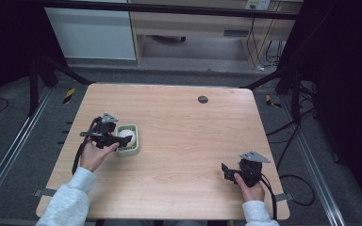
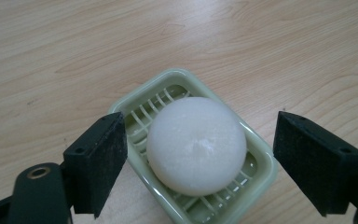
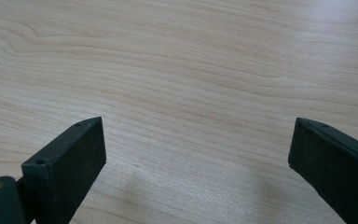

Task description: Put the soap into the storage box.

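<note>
White round soap sitting in a pale green dish on the wooden table, over at 9 o'clock from the table's middle. Left gripper right over it, jaws wide apart at 3 and 9 o'clock of the soap, not touching. Right gripper down at 5 o'clock, well apart, jaws wide over bare wood.

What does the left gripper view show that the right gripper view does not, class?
Left gripper view alone: a white soap lying in a green slatted dish, between the open jaws of the left gripper. Right gripper view alone: the right gripper, jaws open over bare wood. Both share the wooden table and a pair of black jaws spread wide.
</note>
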Motion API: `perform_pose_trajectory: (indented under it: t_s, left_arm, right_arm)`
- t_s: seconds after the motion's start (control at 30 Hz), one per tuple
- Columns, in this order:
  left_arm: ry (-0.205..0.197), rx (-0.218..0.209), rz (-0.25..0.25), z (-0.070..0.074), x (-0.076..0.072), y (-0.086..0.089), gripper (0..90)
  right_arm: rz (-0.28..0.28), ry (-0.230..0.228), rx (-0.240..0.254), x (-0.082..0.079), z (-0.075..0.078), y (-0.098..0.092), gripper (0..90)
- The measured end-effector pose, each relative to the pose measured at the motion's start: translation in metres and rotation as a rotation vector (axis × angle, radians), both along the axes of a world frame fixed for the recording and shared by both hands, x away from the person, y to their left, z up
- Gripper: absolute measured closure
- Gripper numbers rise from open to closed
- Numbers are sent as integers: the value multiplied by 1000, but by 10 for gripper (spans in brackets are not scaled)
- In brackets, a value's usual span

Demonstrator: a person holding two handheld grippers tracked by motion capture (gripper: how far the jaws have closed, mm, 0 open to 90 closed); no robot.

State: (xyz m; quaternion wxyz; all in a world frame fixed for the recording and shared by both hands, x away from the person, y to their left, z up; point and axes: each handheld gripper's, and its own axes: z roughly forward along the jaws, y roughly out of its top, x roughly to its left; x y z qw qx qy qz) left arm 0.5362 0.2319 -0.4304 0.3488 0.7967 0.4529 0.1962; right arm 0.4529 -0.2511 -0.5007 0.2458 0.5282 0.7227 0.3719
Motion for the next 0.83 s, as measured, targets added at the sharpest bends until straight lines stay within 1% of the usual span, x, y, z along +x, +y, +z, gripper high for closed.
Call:
perform_pose_trajectory:
  t_s: [0.13,0.17,0.2,0.3,0.33,0.37,0.4,0.43,0.5,0.53,0.57,0.6,0.63,0.67,0.7,0.77,0.8,0.83]
  left_arm:
    - [-2,-26,13,-4,-18,11,173]
    - [-2,-26,13,-4,-18,11,172]
    - [-4,-31,19,-7,-25,16,171]
    - [-4,-45,25,-10,-32,20,170]
    - [-9,-51,31,-14,-39,24,170]
    - [-9,-51,31,-14,-39,24,170]
    - [-14,-51,33,-18,-47,28,170]
    - [-14,-51,33,-18,-47,28,170]
    - [-14,-56,41,-24,-56,35,170]
    - [-14,-56,41,-24,-56,35,171]
    - [-13,-57,56,-29,-62,41,172]
    - [-13,-59,69,-31,-64,45,173]
    - [-13,-59,69,-31,-64,45,176]
    - [-3,-76,95,-35,-68,51,177]
    - [-1,-72,97,-38,-70,55,178]
    - [2,-43,109,-44,-73,60,181]
    - [2,-43,109,-44,-73,60,181]
    - [15,-44,120,-47,-75,64,180]
  right_arm:
    - [-2,-6,-1,0,0,0,44]
    - [-3,-5,-1,0,0,0,44]
    - [-5,0,9,-1,1,0,44]
    - [-11,-3,8,-1,1,-2,43]
    - [-10,-5,6,-1,1,-2,43]
    - [-10,-5,6,-1,1,-2,43]
    - [-13,-3,7,-1,1,-3,43]
    - [-13,-3,7,-1,1,-3,43]
    - [-14,-2,11,-1,1,-3,43]
    - [-14,-2,11,-1,1,-3,43]
    - [-18,2,18,-2,1,-4,43]
    - [-19,1,17,-2,2,-4,43]
    - [-21,-1,13,-2,2,-4,43]
    - [-18,-3,9,-2,2,-4,43]
    - [-18,-2,8,-2,2,-4,43]
    - [-16,2,3,-2,1,-5,43]
    - [-16,2,3,-2,1,-5,43]
    - [-21,4,10,-2,2,-6,43]
